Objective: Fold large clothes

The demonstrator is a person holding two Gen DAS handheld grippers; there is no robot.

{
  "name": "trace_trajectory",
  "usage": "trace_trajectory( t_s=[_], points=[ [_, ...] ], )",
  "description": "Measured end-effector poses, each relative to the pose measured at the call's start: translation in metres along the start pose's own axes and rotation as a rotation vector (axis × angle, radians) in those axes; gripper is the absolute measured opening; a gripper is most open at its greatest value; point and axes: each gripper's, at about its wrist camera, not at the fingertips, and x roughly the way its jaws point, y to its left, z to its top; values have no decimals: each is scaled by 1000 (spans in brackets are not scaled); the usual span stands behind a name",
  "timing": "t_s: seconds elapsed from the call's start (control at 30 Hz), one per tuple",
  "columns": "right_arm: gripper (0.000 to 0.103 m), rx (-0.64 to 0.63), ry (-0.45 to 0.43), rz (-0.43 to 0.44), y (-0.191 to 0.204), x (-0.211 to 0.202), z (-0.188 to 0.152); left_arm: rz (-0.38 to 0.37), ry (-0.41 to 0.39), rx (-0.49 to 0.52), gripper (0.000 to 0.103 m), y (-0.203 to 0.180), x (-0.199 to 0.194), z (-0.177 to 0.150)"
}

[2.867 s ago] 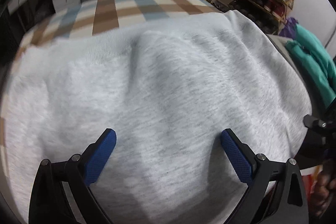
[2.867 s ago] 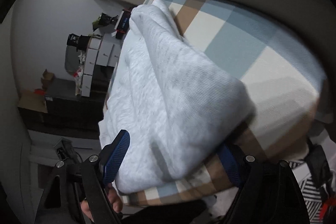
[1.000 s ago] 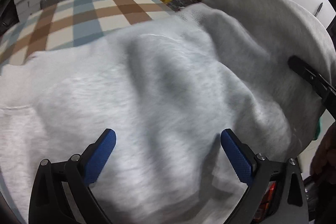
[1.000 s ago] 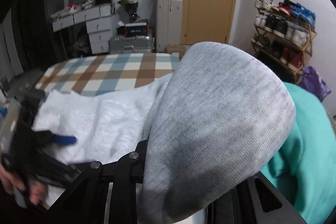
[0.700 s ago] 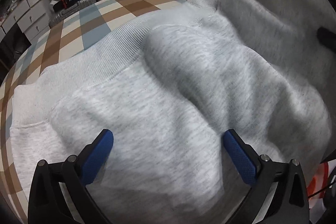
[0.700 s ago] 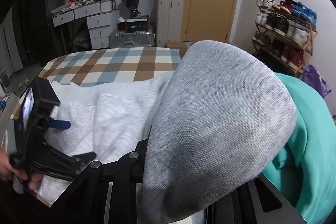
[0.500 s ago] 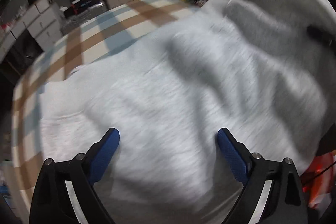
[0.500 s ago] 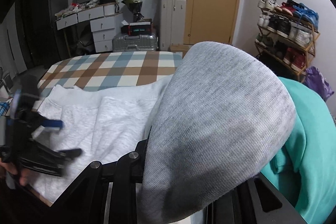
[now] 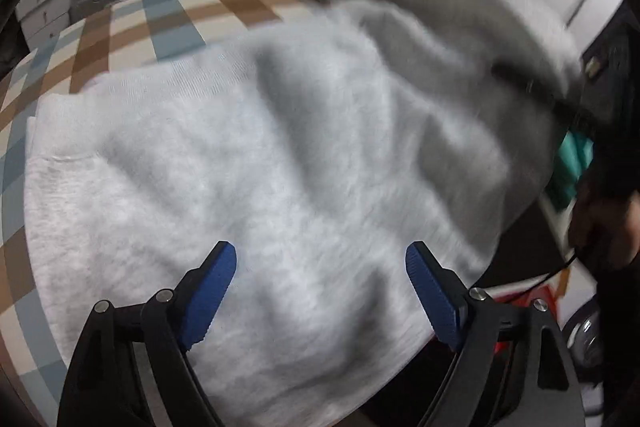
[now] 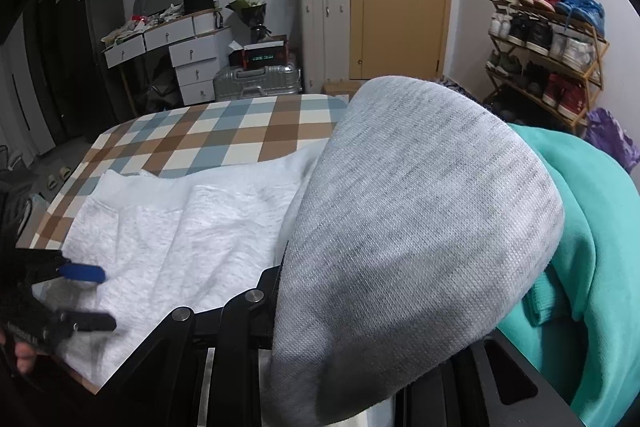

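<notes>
the grey sweatshirt [image 9: 280, 155] lies spread over the checked bedcover [image 9: 132, 23], filling the space ahead of and beneath the left gripper [image 9: 320, 291]. its blue pads [image 9: 212, 287] stand apart above the cloth, touching nothing, though the jaws have just been narrowing with only loose fabric below them. off to that gripper's right, one end of the sweatshirt rises in a hump up to the right gripper [image 10: 360, 347], which is clamped on a thick fold of the same garment; the fold drapes over its fingers and hides the tips. beyond that hump, on the far right, a teal garment [image 10: 600, 247] lies bunched.

the step in hand looks like carrying the lifted end across to make a fold. to do it well, the left gripper should come down on the near edge directly below its pads and pinch both layers, not just the top one, so the base stays put. the right gripper should hold its clamp firm and travel low and level, keeping the fold line straight rather than dragging the whole body sideways.
</notes>
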Motion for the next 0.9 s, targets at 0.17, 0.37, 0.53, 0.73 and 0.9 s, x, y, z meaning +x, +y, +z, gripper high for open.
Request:
trace_trajectory(
  t_s=[0.17, 0.37, 0.53, 0.73, 0.9],
  points=[
    [24, -8, -15, 6, 0, -1, -2, 108, 16, 62, 98, -12, 26, -5],
    [23, -60, -72, -1, 6, -12, 3, 87, 16, 62, 102, -16, 38, 8],
    [22, -220, -201, -36, 41, -49, 36, -2, -39, 108, 102, -33, 50, 34],
    [22, -572, -278, -104, 125, -65, 25, -160, -122, -60, 98, 27, -11, 36],
    [23, -824, -230, -126, 206, -41, -38, -172, -237, -263, 98, 128, -83, -17]
  ],
)
